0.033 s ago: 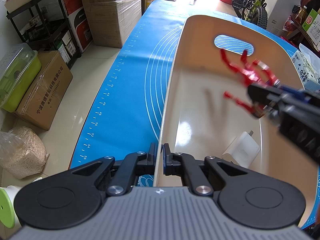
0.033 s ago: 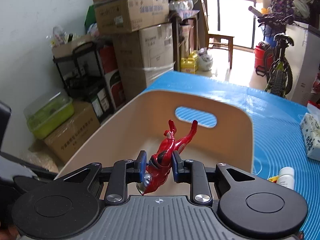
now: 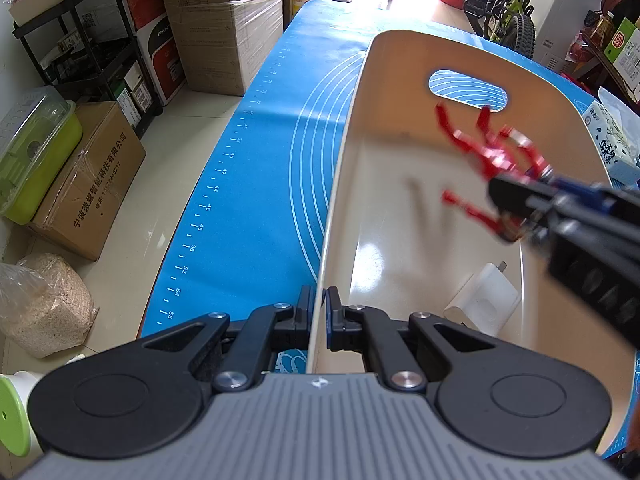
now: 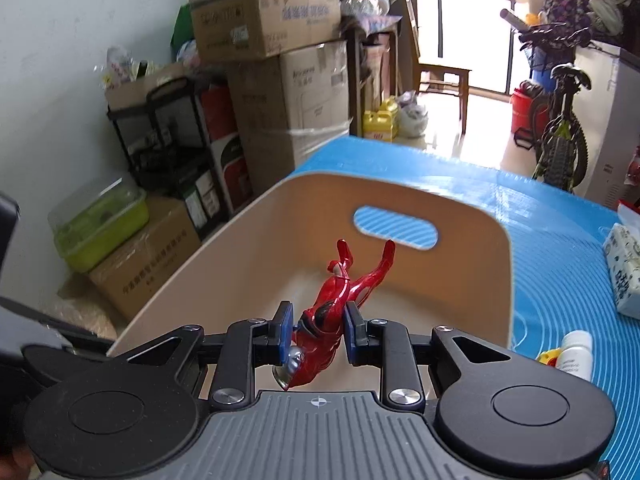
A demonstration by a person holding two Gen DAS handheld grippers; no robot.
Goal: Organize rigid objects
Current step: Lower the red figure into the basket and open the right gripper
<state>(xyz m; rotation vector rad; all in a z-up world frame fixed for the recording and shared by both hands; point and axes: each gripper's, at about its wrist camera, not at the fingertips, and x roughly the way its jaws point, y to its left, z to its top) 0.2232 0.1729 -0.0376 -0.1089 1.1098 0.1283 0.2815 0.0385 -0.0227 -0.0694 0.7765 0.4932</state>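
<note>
Nothing has moved since the earlier frame: both views match, same poses, same grip.

Left gripper (image 3: 318, 318): fingers clamped together on the near left wall of the beige bin (image 3: 340, 184), one finger outside, one inside, rim edge running straight up between them. Bin sits on the blue mat (image 3: 256, 184) covering the tabletop; oval handle cutout in the far wall shows mat stripes through it.

Right gripper (image 4: 318, 330): fingers clamped on the red toy figure (image 4: 332, 308) at its torso. Figure hangs over the bin opening, silver head toward the camera and down, legs pointing away toward the far wall with the cutout. From the left wrist view I see it (image 3: 488, 160) held in the air above the bin floor, not touching it, motion-blurred.

White charger (image 3: 482, 300) lies on the bin floor near the right wall, prongs facing away from me.

Outside the bin, on the mat to the right in the right wrist view: white bottle (image 4: 574, 354) just beside the bin's near right corner, small yellow piece (image 4: 548, 358) touching it, tissue pack (image 4: 624, 272) further out.
</note>
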